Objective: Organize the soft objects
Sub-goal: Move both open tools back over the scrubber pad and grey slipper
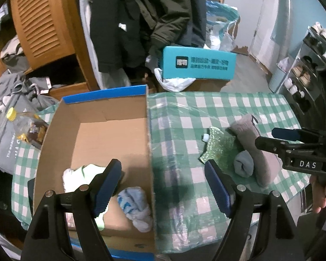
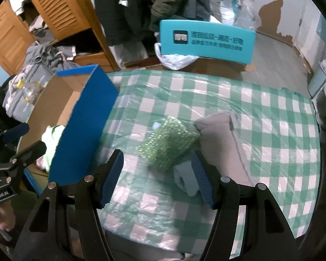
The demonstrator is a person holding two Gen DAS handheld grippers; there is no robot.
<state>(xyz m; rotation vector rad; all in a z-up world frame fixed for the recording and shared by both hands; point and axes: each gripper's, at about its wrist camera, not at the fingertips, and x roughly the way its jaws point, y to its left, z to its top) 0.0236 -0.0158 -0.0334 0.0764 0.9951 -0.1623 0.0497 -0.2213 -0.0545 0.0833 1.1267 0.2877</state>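
Socks lie beside the "DAS"-labelled right gripper

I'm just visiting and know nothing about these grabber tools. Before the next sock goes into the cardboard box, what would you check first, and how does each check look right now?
1. Right gripper open and holding nothing: ok.
2. Left gripper open and holding nothing: ok.
3. Soft items left on the checked tablecloth: ok; a rolled grey sock, a long beige sock and a green beaded pouch lie together.
4. Room in the cardboard box: ok; only a white-green sock and a blue-white sock lie inside.
5. Rolled grey sock free to lift alone: cannot tell; it looks pressed against its neighbours.
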